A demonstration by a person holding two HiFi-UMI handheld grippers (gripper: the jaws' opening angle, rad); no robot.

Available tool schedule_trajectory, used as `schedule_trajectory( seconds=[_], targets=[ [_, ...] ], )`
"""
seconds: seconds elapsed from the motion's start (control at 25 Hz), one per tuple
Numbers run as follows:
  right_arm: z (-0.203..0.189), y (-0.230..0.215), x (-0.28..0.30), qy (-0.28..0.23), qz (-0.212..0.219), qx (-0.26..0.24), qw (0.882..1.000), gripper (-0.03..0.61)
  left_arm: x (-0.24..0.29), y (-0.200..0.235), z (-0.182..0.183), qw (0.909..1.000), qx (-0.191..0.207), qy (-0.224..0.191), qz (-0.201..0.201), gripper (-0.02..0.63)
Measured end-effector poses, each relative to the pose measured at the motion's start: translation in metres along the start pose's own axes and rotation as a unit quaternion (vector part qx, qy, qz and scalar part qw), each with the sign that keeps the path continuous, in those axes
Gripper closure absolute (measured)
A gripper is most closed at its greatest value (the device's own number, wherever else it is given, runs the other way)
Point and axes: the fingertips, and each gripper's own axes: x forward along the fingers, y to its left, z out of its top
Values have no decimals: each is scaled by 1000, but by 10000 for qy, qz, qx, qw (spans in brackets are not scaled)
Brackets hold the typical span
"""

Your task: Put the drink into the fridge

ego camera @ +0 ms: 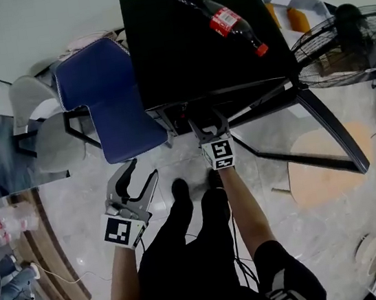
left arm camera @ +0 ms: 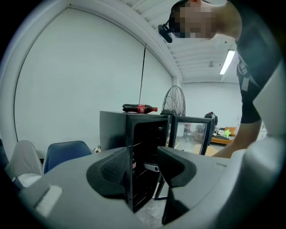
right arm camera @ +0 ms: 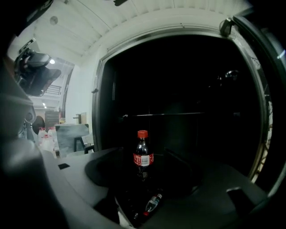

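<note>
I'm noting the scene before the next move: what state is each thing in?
fridge door: swung open.
bottle on the fridge top: lying on its side, cap on.
bottle inside the fridge: upright, cap on, between the right jaws but not gripped.
lower bottle: lying down, lower in the fridge.
left gripper: open, empty.
right gripper: open, at the fridge mouth.

Black fridge top point(ego camera: 181, 50) w/ cola bottle point(ego camera: 222, 20) on side; 2nd bottle point(right arm camera: 143, 154) upright inside

Fridge point(right arm camera: 192, 80) darkness hides the base of the bottle point(right arm camera: 143, 154).
</note>
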Motion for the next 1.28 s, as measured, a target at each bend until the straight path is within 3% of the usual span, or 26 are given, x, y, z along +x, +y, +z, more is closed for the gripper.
schedule_trajectory(
  seconds=[0.24,0.64,1.04,1.16,1.28],
  targets=[
    [26,-5,-38,55,-86,-66,9999,362,-8,2,10,9998,-96,-55,-162,411],
    [59,6,-96,359,-188,-557,9976,371,0,-14,23,9971,235,45,-725,420],
    [101,13,-149,386,-362,-509,9973,419,-1,-28,62,9939,339,-415,-961,474],
    [111,19,-160,374,-355,-536,9972,458,-4,-29,69,9942,343,-513,-885,519],
    [131,41,-171,154,-72,-735,9971,553,-9,-27,65,9956,270,-510,-741,571]
  ],
)
